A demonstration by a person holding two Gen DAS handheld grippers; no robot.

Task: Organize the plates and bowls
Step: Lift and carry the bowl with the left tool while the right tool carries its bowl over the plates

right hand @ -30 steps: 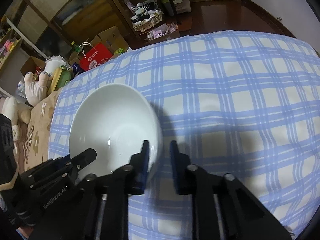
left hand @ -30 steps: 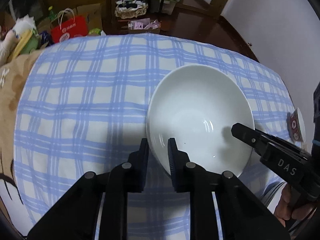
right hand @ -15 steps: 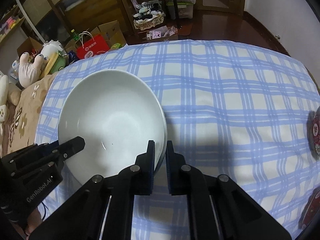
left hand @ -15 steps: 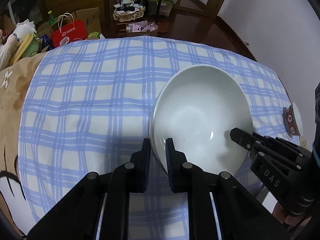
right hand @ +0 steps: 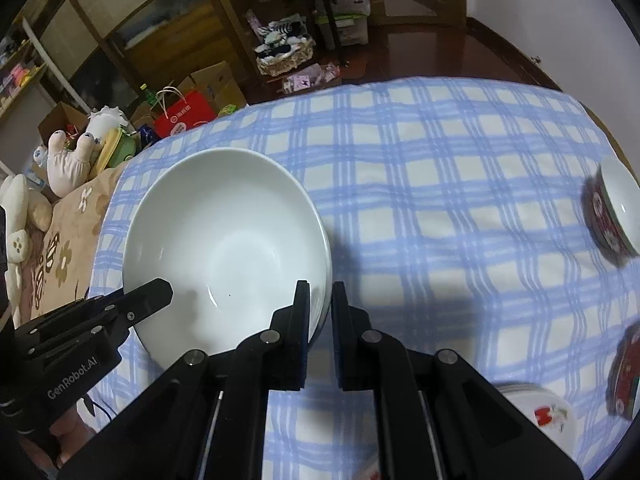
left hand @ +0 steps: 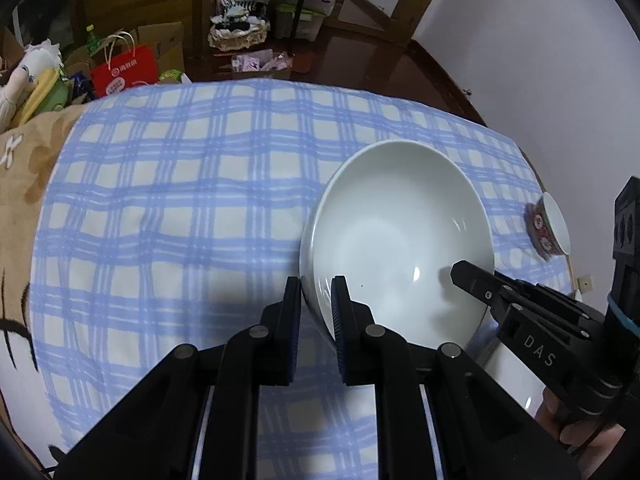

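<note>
Lifted higher since a second ago, the large white ceramic bowl (left hand: 396,236) hangs over the blue-checked cloth (left hand: 180,208), its rim pinched by left hand-held gripper (left hand: 316,304) and right hand-held gripper (right hand: 320,308) on opposite sides.

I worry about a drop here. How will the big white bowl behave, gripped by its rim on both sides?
The white bowl looks glazed and glossy, so its rim could slip between the left gripper and right gripper. It seems rigid ceramic, probably heavy and breakable. Over the soft checked cloth, a fall may be cushioned.
</note>
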